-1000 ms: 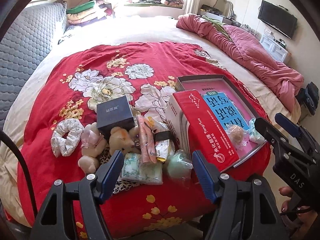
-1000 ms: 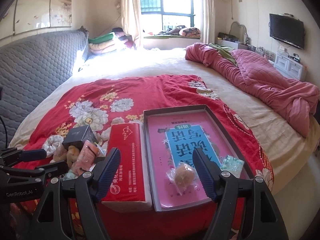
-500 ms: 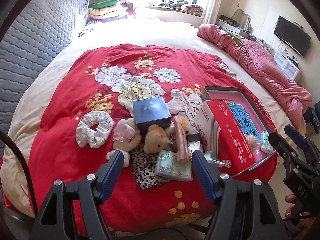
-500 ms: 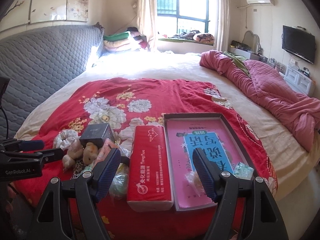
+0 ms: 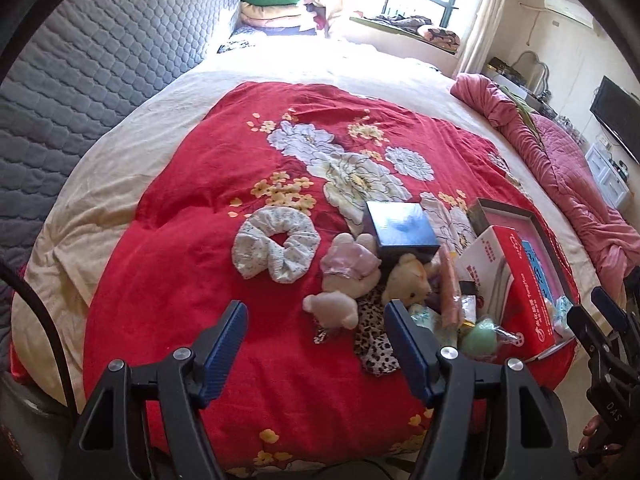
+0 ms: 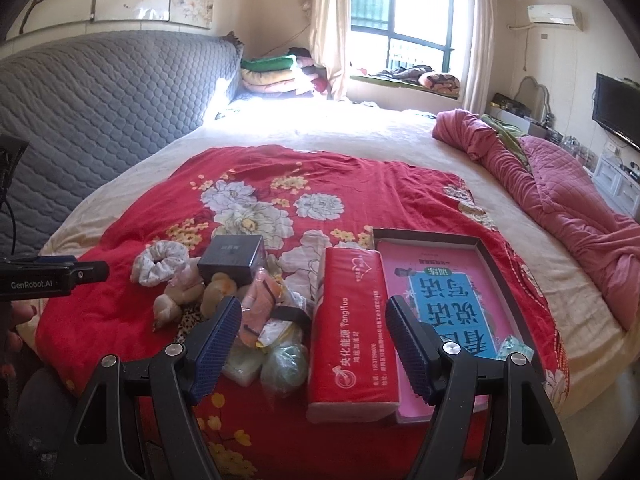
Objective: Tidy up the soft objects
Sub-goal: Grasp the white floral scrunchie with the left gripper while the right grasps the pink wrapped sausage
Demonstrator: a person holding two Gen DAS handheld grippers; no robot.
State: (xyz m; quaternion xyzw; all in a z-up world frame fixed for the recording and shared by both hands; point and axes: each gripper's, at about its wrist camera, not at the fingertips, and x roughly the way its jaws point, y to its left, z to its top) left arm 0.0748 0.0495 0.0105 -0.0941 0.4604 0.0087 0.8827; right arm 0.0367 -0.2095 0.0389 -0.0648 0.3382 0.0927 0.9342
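Note:
A pile of soft things lies on the red flowered blanket (image 5: pixel 192 264): a white scrunchie (image 5: pixel 276 248), a pink-clad plush (image 5: pixel 348 276), a tan teddy (image 5: pixel 408 280), a leopard cloth (image 5: pixel 374 340), a wrapped green ball (image 5: pixel 480 338). The pile also shows in the right wrist view, with the scrunchie (image 6: pixel 158 262) and teddy (image 6: pixel 218 294). My left gripper (image 5: pixel 316 344) is open and empty, hovering near the blanket's front edge. My right gripper (image 6: pixel 314 334) is open and empty, above the red tissue pack (image 6: pixel 352 328).
A dark blue box (image 5: pixel 400 230) sits behind the plush toys. A shallow box tray (image 6: pixel 486 254) with a pink booklet lies at the right. A grey quilted headboard (image 5: pixel 92 80) stands left. A pink quilt (image 6: pixel 560 208) lies far right.
Both grippers have pulled back and swung left. The pile now sits further right in the left wrist view. Both grippers stay open and empty.

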